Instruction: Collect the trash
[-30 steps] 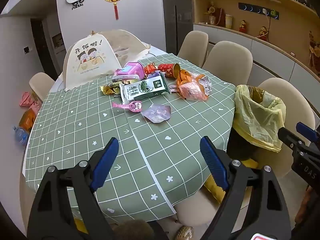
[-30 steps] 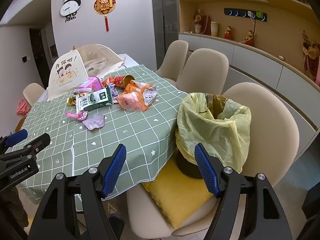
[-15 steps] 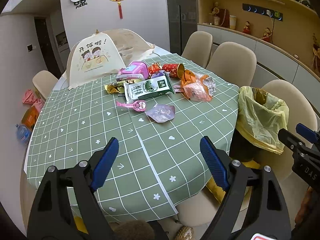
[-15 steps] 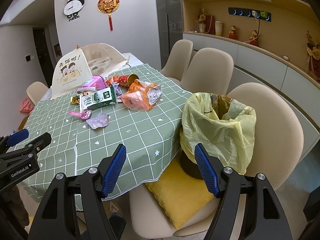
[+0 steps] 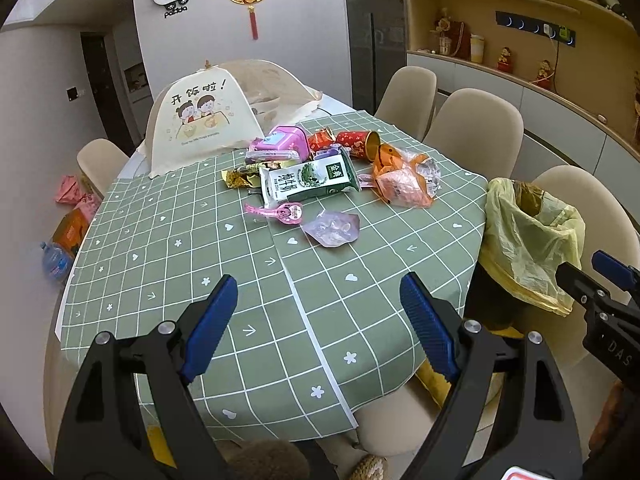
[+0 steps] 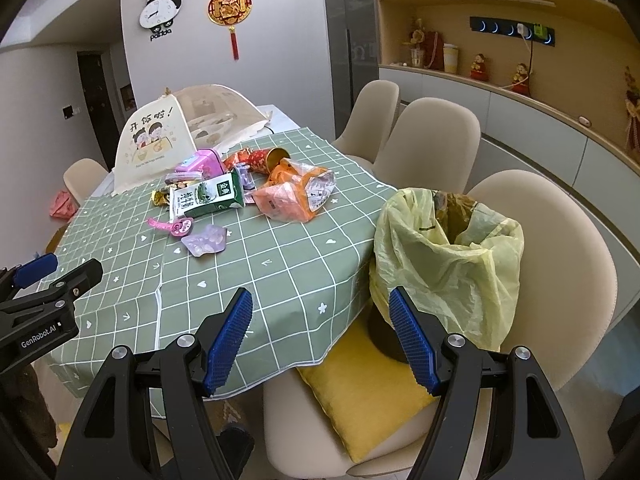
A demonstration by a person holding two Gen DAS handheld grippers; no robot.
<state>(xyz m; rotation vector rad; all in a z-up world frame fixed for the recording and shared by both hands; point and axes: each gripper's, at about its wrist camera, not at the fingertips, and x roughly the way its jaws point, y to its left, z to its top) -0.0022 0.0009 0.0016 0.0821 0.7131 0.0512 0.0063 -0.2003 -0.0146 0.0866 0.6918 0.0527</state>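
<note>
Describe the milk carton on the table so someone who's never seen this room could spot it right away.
On the green checked tablecloth, look at the litter heap in front of the cream food cover. The milk carton lies flat at the heap's near edge: the only green-and-white box, larger than the wrappers around it.

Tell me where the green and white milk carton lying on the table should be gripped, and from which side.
The milk carton lies flat on its broad face, so I would come from above and close the fingers across its narrower width near the middle. Its near long edge looks free; wrappers crowd the far edge, so the far finger needs care.
</note>
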